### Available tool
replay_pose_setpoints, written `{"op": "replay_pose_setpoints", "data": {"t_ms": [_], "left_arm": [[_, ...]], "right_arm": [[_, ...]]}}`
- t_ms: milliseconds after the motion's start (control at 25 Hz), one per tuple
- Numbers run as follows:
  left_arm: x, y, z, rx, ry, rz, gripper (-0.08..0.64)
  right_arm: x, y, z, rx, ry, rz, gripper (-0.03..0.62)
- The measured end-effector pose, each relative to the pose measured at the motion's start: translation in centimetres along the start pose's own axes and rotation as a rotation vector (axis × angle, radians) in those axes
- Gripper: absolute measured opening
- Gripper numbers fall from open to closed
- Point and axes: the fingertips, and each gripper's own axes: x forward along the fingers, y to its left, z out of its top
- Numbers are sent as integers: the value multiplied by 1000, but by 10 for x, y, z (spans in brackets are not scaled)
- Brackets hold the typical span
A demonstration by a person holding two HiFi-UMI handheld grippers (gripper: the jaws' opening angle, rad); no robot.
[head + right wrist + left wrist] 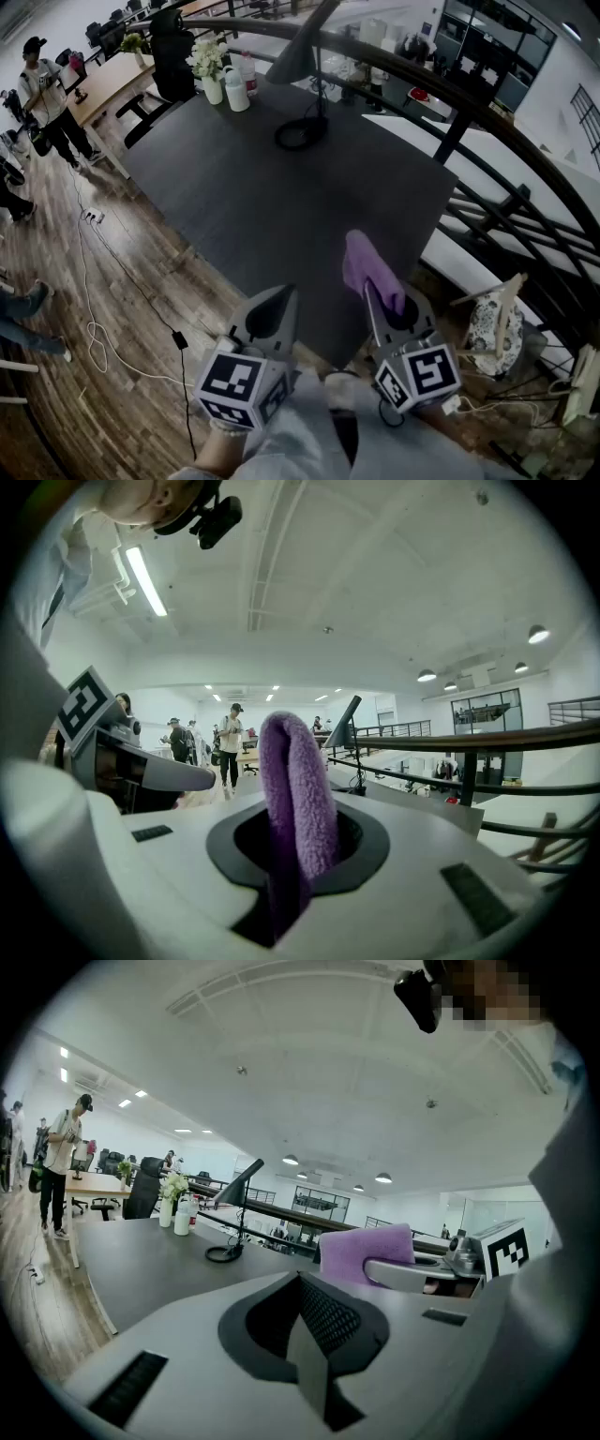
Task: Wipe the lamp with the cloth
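The fleecy purple cloth (368,270) is folded into a soft upright loop, clamped in the right gripper (386,305), whose jaws are closed on its lower part; the right gripper view shows the cloth (295,799) rising out from between them. The left gripper (275,309) is just beside it with its jaws together and nothing between them. Both grippers hover over the near corner of the dark grey square table (281,216). The black desk lamp (298,61), with a slanted shade, thin stem and ring-shaped base, stands near the table's far edge, well apart from the cloth, and bare tabletop lies between them. To the right a dark curved metal railing (469,103) runs close along the table's edge. To the left is open wooden floor (122,309) with loose cables (94,328) on it. At the far left corner of the table a white vase (213,89) holds white flowers, with a white capped bottle (237,92) just beside it; what the bottle contains cannot be told.
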Motion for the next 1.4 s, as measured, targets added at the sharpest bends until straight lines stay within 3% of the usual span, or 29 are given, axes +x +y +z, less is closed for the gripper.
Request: {"op": "replay_pose_setpoints", "data": {"t_ms": [760, 1400], "left_arm": [[-24, 22, -6, -21, 10, 17, 12], [-105, 119, -21, -26, -25, 128, 12]], "right_arm": [[11, 27, 0, -12, 10, 9, 49], [48, 120, -11, -7, -3, 36, 51]]}}
